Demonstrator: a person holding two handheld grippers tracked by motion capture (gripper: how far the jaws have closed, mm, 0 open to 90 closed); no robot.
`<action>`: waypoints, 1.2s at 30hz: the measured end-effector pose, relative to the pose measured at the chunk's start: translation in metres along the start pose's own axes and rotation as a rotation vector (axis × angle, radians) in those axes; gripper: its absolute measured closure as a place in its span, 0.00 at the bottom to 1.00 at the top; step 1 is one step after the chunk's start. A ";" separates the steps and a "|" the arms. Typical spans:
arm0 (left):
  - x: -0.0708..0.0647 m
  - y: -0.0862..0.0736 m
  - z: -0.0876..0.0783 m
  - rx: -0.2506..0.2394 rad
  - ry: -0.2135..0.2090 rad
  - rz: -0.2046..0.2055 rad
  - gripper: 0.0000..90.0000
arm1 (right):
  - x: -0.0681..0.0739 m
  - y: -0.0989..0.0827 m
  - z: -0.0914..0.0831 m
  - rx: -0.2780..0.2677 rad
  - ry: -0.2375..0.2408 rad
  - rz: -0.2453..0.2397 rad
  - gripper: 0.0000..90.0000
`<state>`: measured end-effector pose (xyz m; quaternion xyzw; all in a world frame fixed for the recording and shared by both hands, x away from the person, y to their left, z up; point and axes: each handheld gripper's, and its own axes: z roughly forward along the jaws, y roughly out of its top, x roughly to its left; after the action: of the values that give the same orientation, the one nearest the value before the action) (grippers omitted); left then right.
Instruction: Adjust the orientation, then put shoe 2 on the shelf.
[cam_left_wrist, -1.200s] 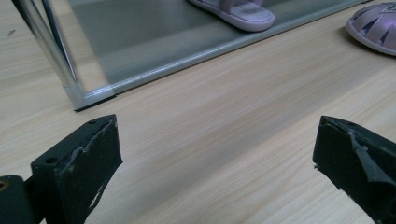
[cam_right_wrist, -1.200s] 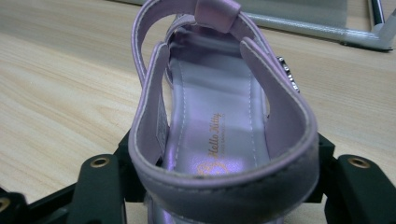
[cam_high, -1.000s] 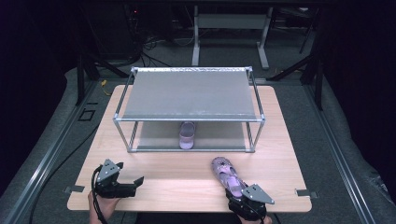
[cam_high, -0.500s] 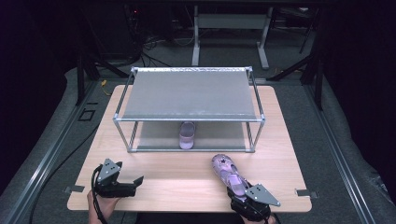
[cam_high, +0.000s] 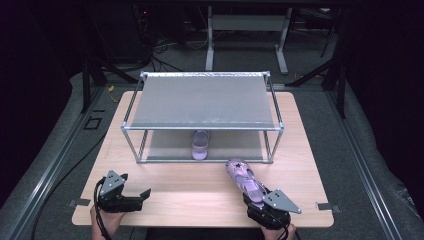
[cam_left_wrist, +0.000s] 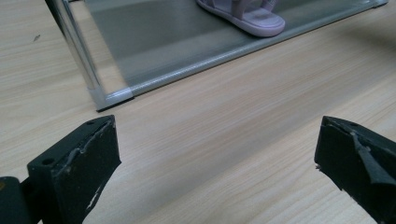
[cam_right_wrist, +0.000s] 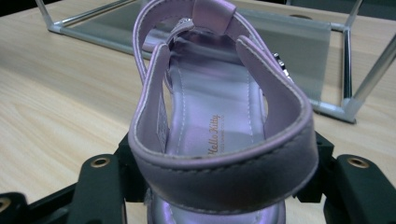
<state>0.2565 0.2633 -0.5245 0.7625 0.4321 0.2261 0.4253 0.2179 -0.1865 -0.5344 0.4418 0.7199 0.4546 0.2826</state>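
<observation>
Overhead, from the high view, a pale wood-grain bench (cam_high: 200, 190) carries a two-tier rack (cam_high: 202, 100) of thin silvery metal tubes with flat, matte grey shelf panels. On its lower shelf, near the front edge, sits a small lilac sandal on the shelf (cam_high: 200, 145), toe end toward the person. At the near right, the right claw (cam_high: 256, 197) pinches the heel end of a second, glossy lilac held sandal (cam_high: 243, 179), whose toe points up and away toward the rack, just in front of its lower rail. At the near left, the left claw (cam_high: 142, 194) lies low over the bench with its jaws spread and nothing between them, well apart from the rack. Next, the left gripper view: two blocky black jaws, scuffed at the edges, stand wide apart over bare wood; beyond them the rack's rounded corner post (cam_left_wrist: 79, 51) meets a smooth grey panel, and the sandal on the shelf (cam_left_wrist: 247, 14) shows a thick, soft pale sole. Last, the right gripper view: the held sandal (cam_right_wrist: 219, 121) sits between the black jaws, which press its sides at the heel; its curved back strap has stitched edges, its insole is shiny metallic lilac with printed script, and a small sparkling trim lines one strap.
</observation>
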 end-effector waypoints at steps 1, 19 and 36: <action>0.000 0.000 -0.002 -0.009 0.001 0.000 0.00 | 0.000 0.002 0.002 -0.003 0.007 -0.007 0.42; 0.002 0.000 0.000 -0.028 -0.006 -0.004 0.00 | -0.008 0.032 0.040 -0.013 0.013 -0.019 0.42; 0.005 -0.002 -0.004 -0.043 -0.003 -0.010 0.00 | -0.014 0.041 0.071 0.010 -0.012 0.010 0.42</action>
<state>0.2552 0.2706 -0.5244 0.7513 0.4304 0.2319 0.4434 0.2972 -0.1621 -0.5276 0.4495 0.7183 0.4497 0.2824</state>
